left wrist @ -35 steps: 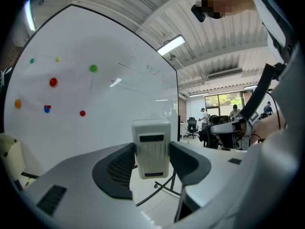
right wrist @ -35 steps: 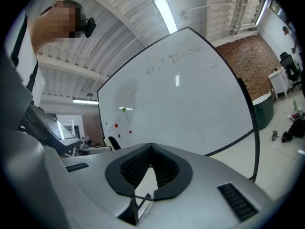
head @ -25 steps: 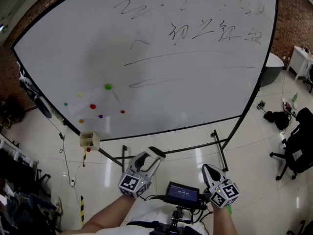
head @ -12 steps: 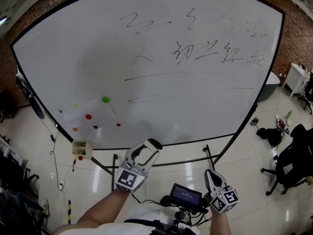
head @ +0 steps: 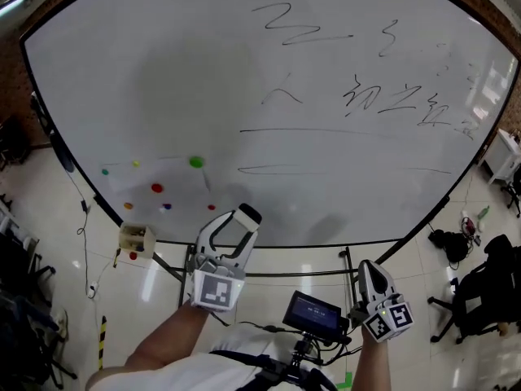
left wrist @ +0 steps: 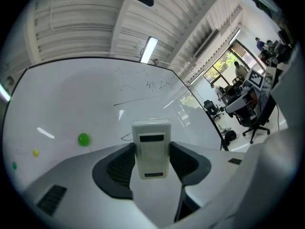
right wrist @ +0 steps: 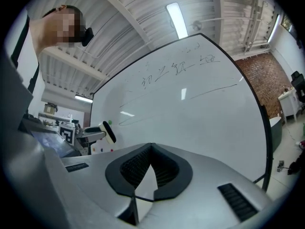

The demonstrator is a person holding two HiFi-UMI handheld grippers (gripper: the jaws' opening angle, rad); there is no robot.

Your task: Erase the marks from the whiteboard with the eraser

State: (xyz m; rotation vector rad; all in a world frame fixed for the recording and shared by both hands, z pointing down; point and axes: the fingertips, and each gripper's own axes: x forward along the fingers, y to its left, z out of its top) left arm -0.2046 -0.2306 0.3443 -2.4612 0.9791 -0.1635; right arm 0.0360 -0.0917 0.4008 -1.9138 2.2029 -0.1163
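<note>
Eraser [left wrist: 151,147] pinched in L claw [left wrist: 151,162], R claw [right wrist: 151,151] pressed together, empty, whiteboard [head: 163,96] ahead

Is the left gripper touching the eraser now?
Touching. The left gripper view shows the eraser upright between the jaws of the left gripper, with both pads pressed against its sides.

Left tool [head: 234,225] raised, clamped on eraser [left wrist: 151,149], right tool [head: 368,270] low, jaws together
</note>
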